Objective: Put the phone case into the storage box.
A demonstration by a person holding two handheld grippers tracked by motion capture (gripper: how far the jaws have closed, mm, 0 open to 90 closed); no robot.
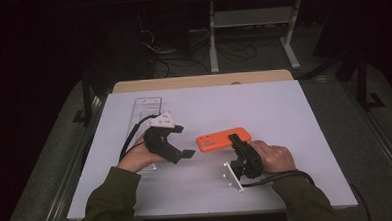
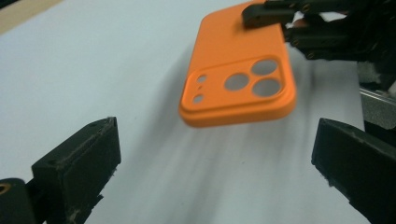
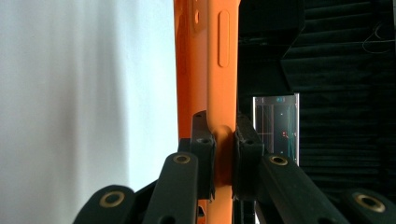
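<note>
An orange phone case point(image 1: 220, 139) with camera cut-outs point(image 2: 238, 79) hangs just above the white table point(image 1: 274, 107), near its middle. My right gripper point(image 1: 232, 138) is shut on the case's right end, its pads point(image 3: 201, 140) pinching the case's edge point(image 3: 208, 70). My left gripper point(image 1: 184, 140) stands open just left of the case, apart from it. In the left gripper view its jaws point(image 2: 217, 140) stand wide, with the case ahead of them, nothing between them, and the right gripper point(image 2: 266, 14) behind the case.
A clear plastic tray point(image 1: 147, 105) lies on the table's left part, its near end under my left hand. A wooden edge point(image 1: 202, 81) runs behind the white surface. Beyond it are cables and a stand point(image 1: 250, 18) on the dark floor.
</note>
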